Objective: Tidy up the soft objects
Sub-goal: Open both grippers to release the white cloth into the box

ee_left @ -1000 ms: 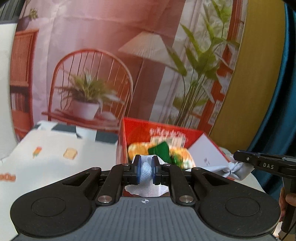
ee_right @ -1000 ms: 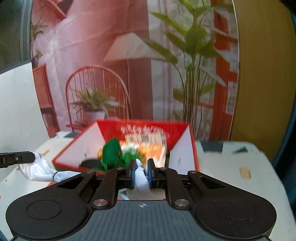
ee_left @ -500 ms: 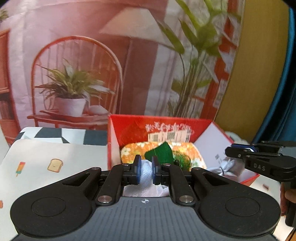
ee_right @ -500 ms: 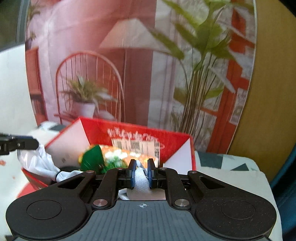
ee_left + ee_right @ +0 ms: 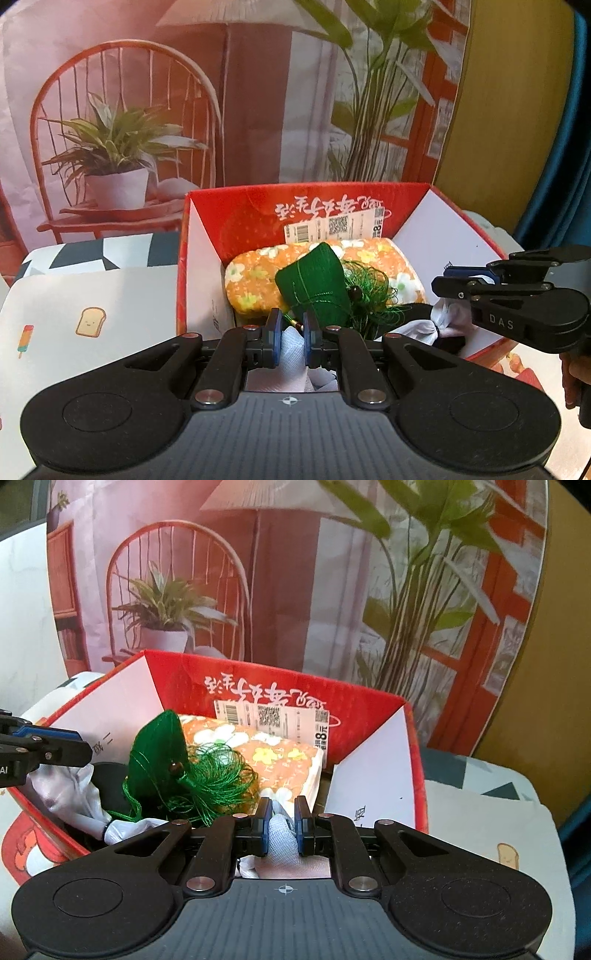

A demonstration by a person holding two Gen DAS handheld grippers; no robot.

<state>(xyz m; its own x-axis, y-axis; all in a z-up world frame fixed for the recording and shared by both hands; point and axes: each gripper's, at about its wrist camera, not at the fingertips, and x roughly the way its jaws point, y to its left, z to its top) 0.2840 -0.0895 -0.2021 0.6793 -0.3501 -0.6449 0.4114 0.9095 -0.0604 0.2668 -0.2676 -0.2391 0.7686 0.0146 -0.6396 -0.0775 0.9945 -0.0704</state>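
Note:
A white cloth (image 5: 291,347) is stretched between my two grippers, over the near part of an open red box (image 5: 236,206). My left gripper (image 5: 290,338) is shut on one end of it. My right gripper (image 5: 281,821) is shut on the other end (image 5: 282,834), and shows in the left wrist view at the right (image 5: 448,282). A knotted stretch of the cloth (image 5: 66,794) hangs inside the box. Also in the box lie an orange floral cushion (image 5: 251,284) and a green tasselled sachet (image 5: 317,284).
The red box (image 5: 369,709) stands on a table with a white cartoon-print cover (image 5: 88,302). A printed backdrop with a chair and plants (image 5: 122,140) hangs right behind. A hand's fingers (image 5: 570,376) show at the right edge.
Both grippers came closer to the red box and sank, carrying the white cloth from in front of it to over its near part. Both stayed shut.

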